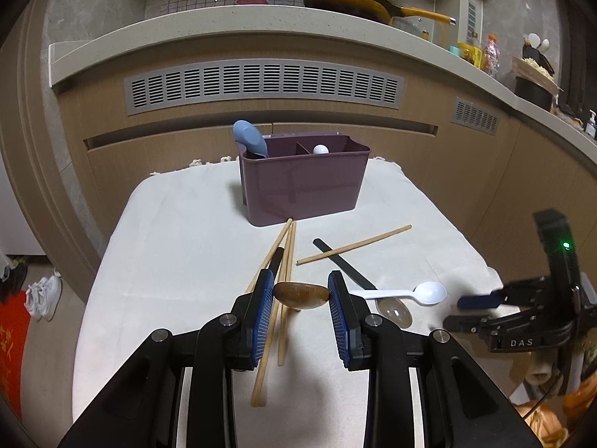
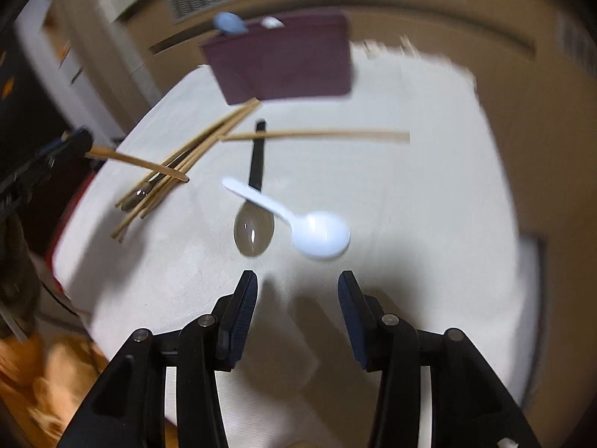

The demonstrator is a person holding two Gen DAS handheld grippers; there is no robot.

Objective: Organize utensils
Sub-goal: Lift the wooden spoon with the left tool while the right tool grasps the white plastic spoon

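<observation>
Tabletop [image 1: 186,231]: it has a white cloth over it, and all the things sit on the cloth.
Purple bin [image 1: 302,183]: it stands at the far end of the tabletop. A blue spoon [image 1: 250,141] pokes up from its left part, and a small white round end [image 1: 320,149] shows in the back part.
Left hand-held gripper [image 1: 301,295]: its blue pads squeeze the bowl of a brown wooden spoon [image 1: 301,295], held up above the cloth.
Right hand-held gripper [image 2: 297,295]: its jaws stand partly open with nothing between them, near the white spoon.
Chopsticks [image 1: 278,280]: a bunch lies in front of the bin, partly under the left hand-held gripper. One chopstick [image 1: 354,244] lies apart, across a black handle.
Black-handled spoon [image 2: 255,231]: it lies on the cloth, bowl toward the camera.
White plastic spoon [image 2: 321,239]: it lies with its handle across the black-handled spoon.
</observation>
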